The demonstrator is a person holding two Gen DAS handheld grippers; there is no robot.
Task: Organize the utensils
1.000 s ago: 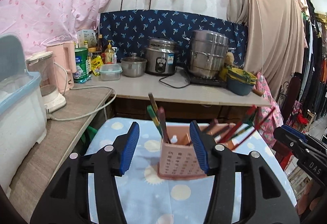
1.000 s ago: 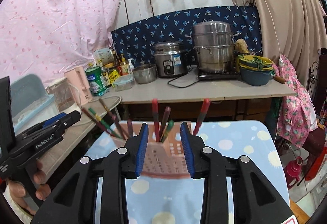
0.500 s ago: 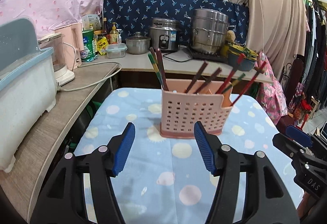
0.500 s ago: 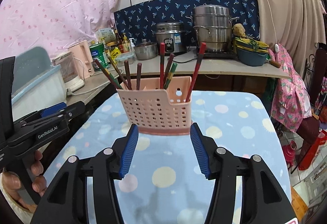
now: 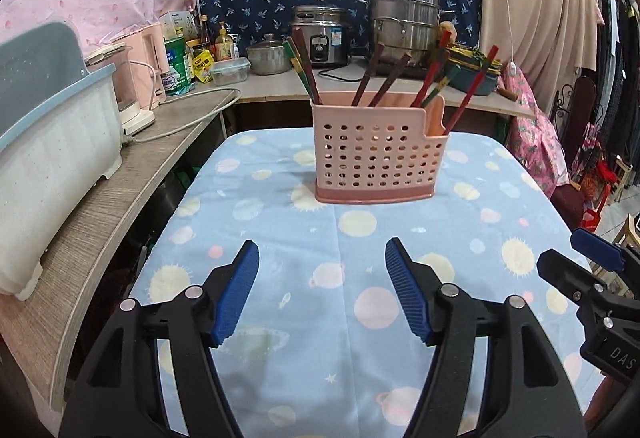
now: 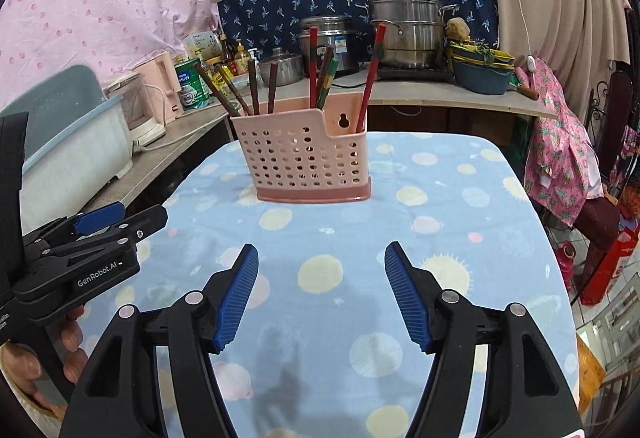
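Two grippers hover over the table, both well short of the pink perforated utensil holder [image 5: 378, 158], which stands upright on the pale blue planet-print tablecloth [image 5: 348, 322] toward the far end of the table. The left gripper [image 5: 322, 294] has its blue-padded jaws spread wide with nothing between them; the right gripper [image 6: 320, 292] is likewise released and empty. In the right wrist view the left gripper shows low to the left of the holder, a hand [image 6: 44, 358] wrapped around its handle.

The holder carries a bunch of chopsticks [image 5: 390, 78], dark red, brown and green-banded, leaning outward in several directions: a pair tilts left at the holder's left end, others fan out to the right, and one red stick rises from the lower, notched end on the right. Behind the holder runs a counter with a rice cooker [image 5: 320, 34] and a stacked steel steamer pot [image 5: 404, 22] in front of a dark blue patterned cloth [image 5: 260, 6]. Left of the holder, on a side counter, stands a white bin with a blue-grey lid [image 5: 52, 134].
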